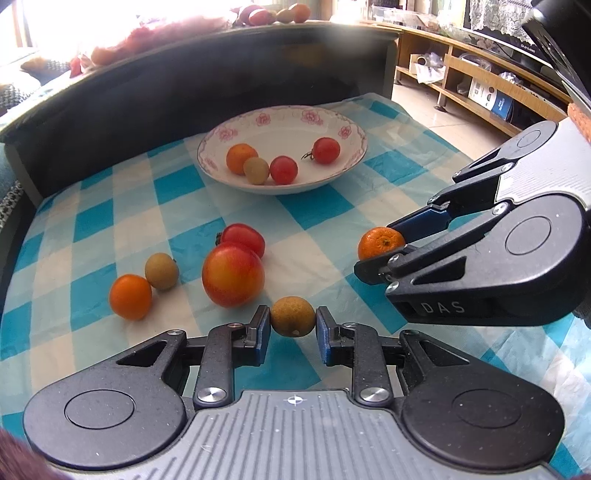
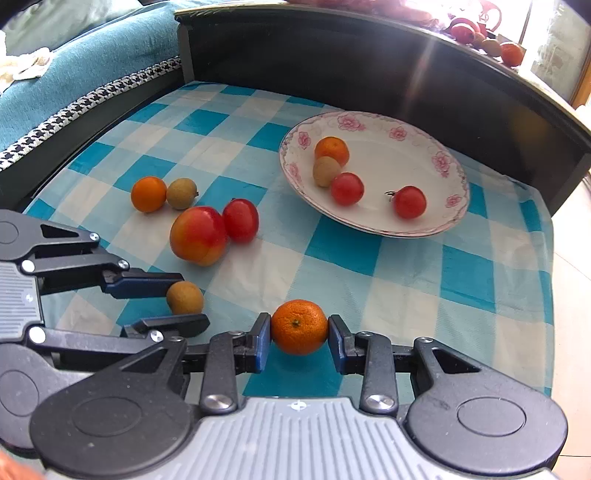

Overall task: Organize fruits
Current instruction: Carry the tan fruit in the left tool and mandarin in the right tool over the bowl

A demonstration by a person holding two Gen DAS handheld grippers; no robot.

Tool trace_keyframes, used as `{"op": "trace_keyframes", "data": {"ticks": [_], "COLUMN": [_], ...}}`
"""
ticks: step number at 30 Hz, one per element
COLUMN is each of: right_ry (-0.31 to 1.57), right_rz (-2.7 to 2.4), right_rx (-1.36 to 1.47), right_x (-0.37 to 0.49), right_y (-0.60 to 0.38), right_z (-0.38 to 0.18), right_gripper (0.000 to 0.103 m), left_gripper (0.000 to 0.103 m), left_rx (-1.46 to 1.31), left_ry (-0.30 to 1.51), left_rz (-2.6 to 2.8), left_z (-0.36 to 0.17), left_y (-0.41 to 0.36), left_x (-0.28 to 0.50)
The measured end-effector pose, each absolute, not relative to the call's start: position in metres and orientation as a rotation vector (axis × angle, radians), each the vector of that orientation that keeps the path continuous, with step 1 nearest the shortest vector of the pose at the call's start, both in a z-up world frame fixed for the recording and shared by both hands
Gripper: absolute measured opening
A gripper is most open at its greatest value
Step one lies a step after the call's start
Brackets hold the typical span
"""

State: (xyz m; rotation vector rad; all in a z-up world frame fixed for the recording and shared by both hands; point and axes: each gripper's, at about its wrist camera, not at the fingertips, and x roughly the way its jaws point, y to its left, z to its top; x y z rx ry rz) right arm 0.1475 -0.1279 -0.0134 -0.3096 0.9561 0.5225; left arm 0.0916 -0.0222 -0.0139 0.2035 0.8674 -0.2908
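Note:
My left gripper (image 1: 293,325) is shut on a brown longan (image 1: 293,316), also seen in the right wrist view (image 2: 184,297). My right gripper (image 2: 299,332) is shut on a small orange mandarin (image 2: 299,326), which also shows in the left wrist view (image 1: 380,242). A white floral plate (image 1: 343,131) holds a mandarin, a longan and two red tomatoes. Loose on the checked cloth lie a large red-yellow apple (image 1: 233,276), a red tomato (image 1: 244,238), a longan (image 1: 161,271) and a mandarin (image 1: 130,296).
A dark raised wall (image 1: 184,92) borders the cloth behind the plate. More fruit (image 1: 275,14) sits on the ledge above it. A teal sofa (image 2: 74,55) lies to the left, a wooden shelf (image 1: 472,74) beyond the right edge.

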Motion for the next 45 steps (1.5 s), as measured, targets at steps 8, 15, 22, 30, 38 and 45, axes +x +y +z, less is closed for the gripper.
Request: {"op": "trace_keyframes", "data": {"ticks": [8, 15, 22, 30, 38, 45], "right_ry": [0.932, 0.918, 0.889, 0.87, 0.857, 0.842], "right_rz": [0.504, 0.497, 0.494, 0.462, 0.431, 0.404], "right_rx": [-0.32, -0.317, -0.307, -0.283, -0.265, -0.248], "right_x": [0.139, 0.135, 0.136, 0.145, 0.155, 0.164], "right_y": [-0.134, -0.139, -0.141, -0.147, -0.151, -0.152], "right_z": [-0.004, 0.002, 0.01, 0.018, 0.022, 0.024], "right_gripper": [0.036, 0.036, 0.036, 0.036, 0.036, 0.036], "left_gripper": [0.034, 0.034, 0.034, 0.034, 0.033, 0.033], "left_rx": [0.198, 0.19, 0.192, 0.207, 0.218, 0.227], "left_ry": [0.844, 0.814, 0.79, 0.767, 0.754, 0.745], "left_rz": [-0.287, -0.274, -0.262, -0.262, -0.27, -0.276], "left_z": [-0.005, 0.003, 0.011, 0.019, 0.024, 0.026], "left_y": [-0.024, -0.023, -0.026, -0.032, -0.037, -0.039], "left_x": [0.09, 0.092, 0.1, 0.11, 0.121, 0.133]}}
